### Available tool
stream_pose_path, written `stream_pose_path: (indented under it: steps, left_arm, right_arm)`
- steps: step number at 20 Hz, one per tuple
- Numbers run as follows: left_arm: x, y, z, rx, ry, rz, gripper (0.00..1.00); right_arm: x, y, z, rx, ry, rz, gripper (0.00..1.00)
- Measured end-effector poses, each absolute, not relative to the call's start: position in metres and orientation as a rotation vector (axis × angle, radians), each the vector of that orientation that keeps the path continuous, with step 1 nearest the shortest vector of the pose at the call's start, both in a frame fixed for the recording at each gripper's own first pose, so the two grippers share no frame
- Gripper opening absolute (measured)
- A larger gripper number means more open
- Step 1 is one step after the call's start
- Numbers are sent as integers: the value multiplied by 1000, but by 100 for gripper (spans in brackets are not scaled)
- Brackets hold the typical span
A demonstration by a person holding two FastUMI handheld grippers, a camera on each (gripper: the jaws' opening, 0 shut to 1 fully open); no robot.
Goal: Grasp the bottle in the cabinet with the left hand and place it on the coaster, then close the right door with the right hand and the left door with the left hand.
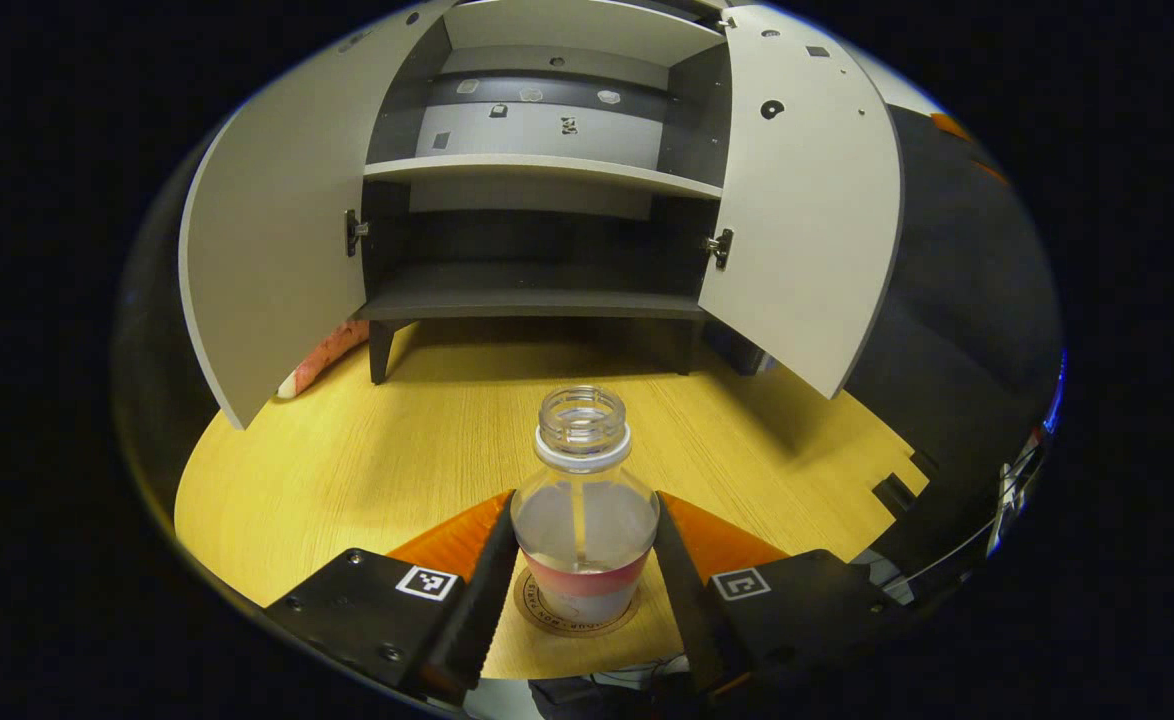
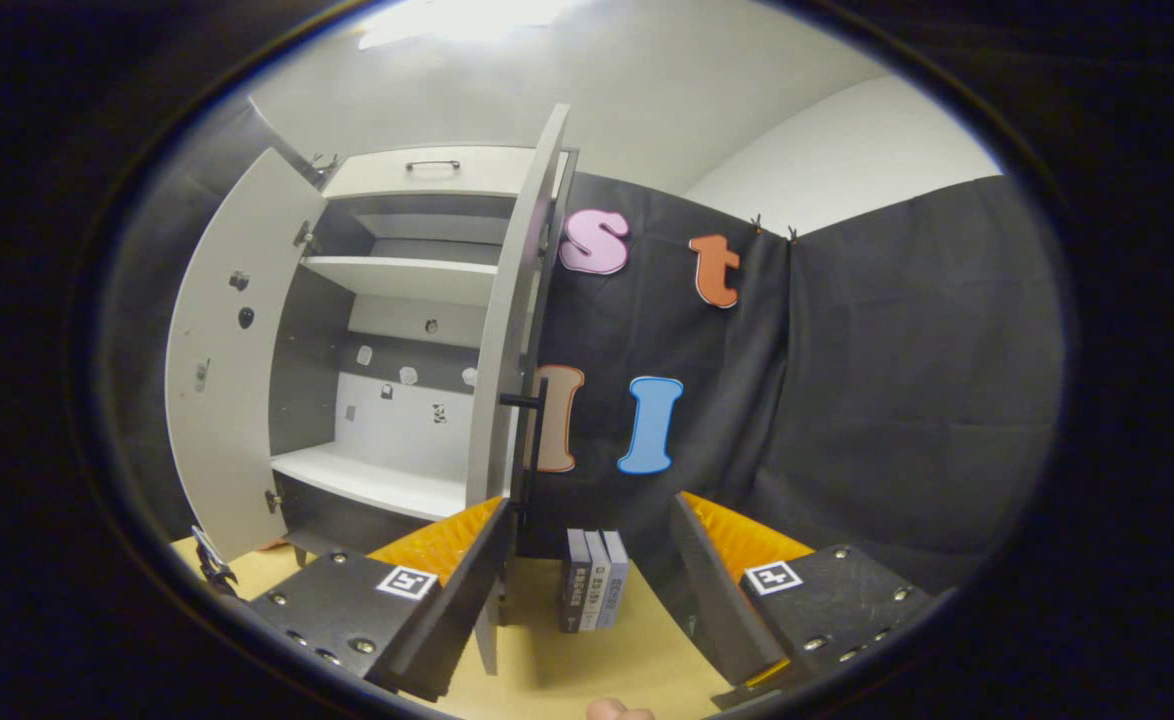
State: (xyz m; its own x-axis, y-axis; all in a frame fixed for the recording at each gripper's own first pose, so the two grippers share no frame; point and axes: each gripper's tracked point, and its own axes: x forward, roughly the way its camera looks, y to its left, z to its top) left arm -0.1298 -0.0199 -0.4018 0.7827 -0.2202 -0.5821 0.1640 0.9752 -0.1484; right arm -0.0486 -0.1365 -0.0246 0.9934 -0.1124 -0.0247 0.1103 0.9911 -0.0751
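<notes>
Bottle (image 1: pixel 584 520) stands upright on coaster (image 1: pixel 575 612), left gripper (image 1: pixel 584 570) clasping it; right gripper (image 2: pixel 592 570) gapes, its inner finger just beside the right door (image 2: pixel 507 400).

From the left gripper view we look low across the table (image 1: pixel 367 450) into the open cabinet (image 1: pixel 537 240); our right gripper view faces it obliquely beside the right door (image 2: pixel 512 330).

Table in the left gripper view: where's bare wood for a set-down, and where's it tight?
Free: the table between the cabinet legs and the bottle, widest toward the left door. Both cabinet shelves look bare. Tight: the coaster spot, with the left gripper fingers flanking the bottle.
</notes>
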Motion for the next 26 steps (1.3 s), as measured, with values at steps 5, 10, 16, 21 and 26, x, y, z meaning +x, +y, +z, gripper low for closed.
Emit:
stream_pose_path:
  steps: [5,10,16,21,26]
  left_arm:
    - [-140,-20,-405,-87,675,-210,79]
    - [-141,-19,-403,-79,678,-201,79]
    - [-135,-21,-390,-62,650,-207,80]
    - [-128,-20,-370,-49,625,-201,80]
    - [-109,-16,-319,-11,522,-195,81]
  right_arm:
    - [-46,-136,-26,-68,30,-104,96]
    - [-42,-132,-28,-63,33,-91,96]
    - [-42,-130,-29,-64,34,-85,96]
    - [-42,-130,-27,-61,30,-82,96]
    - [-42,-128,-30,-57,31,-79,96]
